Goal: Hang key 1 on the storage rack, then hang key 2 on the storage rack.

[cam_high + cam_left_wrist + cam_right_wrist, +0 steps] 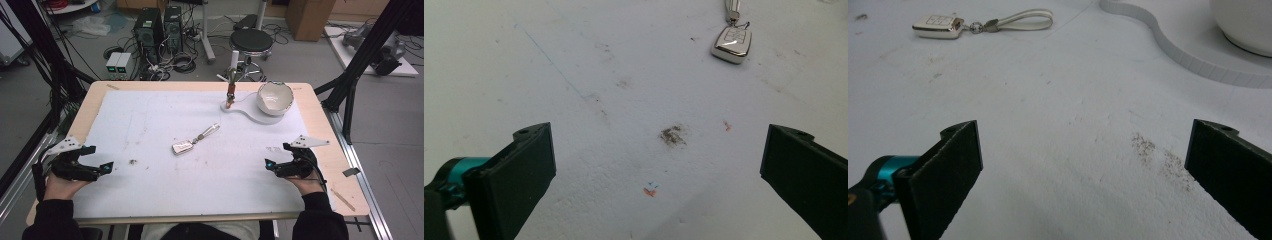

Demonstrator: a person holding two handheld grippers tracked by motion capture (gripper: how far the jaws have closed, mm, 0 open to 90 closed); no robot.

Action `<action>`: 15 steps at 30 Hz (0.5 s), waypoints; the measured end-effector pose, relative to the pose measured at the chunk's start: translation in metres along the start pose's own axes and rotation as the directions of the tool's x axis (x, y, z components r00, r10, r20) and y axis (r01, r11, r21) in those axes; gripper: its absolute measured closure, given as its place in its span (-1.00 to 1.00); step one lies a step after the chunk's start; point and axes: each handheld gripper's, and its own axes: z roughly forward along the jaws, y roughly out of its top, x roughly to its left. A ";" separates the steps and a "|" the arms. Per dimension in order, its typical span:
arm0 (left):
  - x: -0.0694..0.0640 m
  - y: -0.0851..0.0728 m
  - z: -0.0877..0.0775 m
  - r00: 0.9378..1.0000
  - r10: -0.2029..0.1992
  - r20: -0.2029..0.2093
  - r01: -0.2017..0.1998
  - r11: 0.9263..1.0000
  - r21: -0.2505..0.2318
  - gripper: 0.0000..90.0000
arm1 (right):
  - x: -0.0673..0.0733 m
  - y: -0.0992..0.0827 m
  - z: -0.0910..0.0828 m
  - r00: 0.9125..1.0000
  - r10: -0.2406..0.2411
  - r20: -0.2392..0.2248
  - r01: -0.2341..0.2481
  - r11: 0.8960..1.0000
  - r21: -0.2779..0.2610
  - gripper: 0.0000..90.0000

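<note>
Silver key fob [183,147] mid-table, strap cropped in left gripper view, left hand-held gripper [102,167] and right hand-held gripper [272,164] gaping, empty.

The high view looks forward and down from above the near edge of the desk [320,130], taking in its whole top and the floor beyond. Each gripper view sits low, close over the white surface, looking inward from a near corner toward the middle. All three share the key fob [183,147] [732,44] [938,26].
</note>
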 end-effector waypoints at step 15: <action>-0.008 0.022 0.012 0.999 0.010 0.046 -0.010 1.000 -0.004 -0.96 | -0.001 -0.015 -0.005 1.000 0.012 0.001 -0.012 1.000 -0.022 -0.98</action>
